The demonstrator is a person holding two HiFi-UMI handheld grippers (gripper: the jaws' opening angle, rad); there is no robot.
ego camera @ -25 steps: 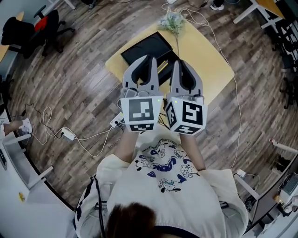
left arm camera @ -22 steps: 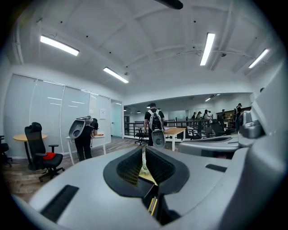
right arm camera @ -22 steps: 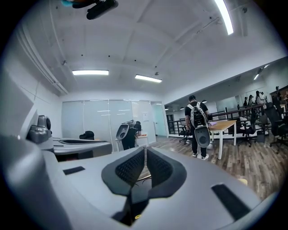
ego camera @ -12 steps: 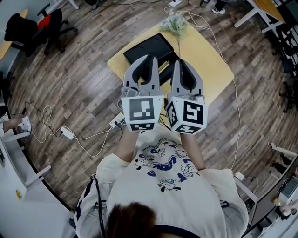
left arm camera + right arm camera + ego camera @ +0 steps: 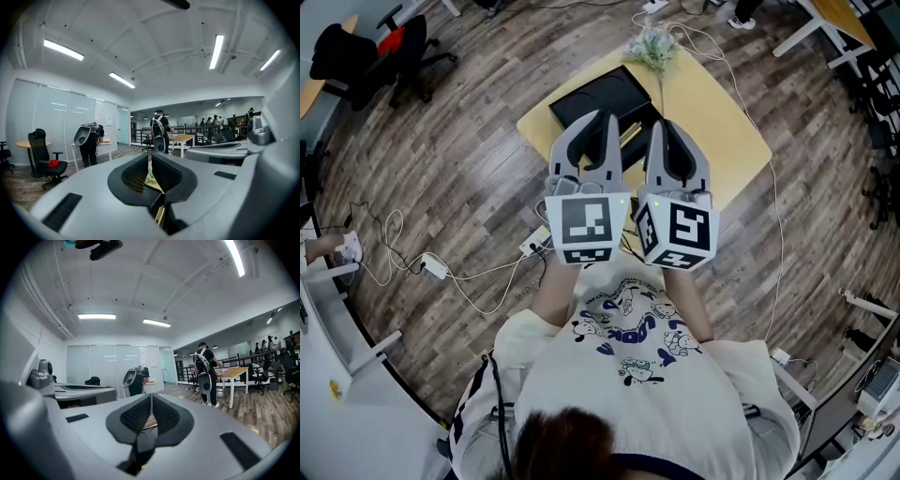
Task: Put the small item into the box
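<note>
**Jaws closed above yellow table (image 5: 727, 131)**

Side by side before the person's chest hang the left gripper (image 5: 602, 120) and right gripper (image 5: 657, 127), each with jaws pressed together and nothing between them. On the table's far left part lies the black box (image 5: 598, 97), just past the left tips. Between the grippers, just right of it, shows a thin yellowish item (image 5: 628, 134).

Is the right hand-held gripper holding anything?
No, the right hand-held gripper has its jaws shut together, with nothing between them.
</note>
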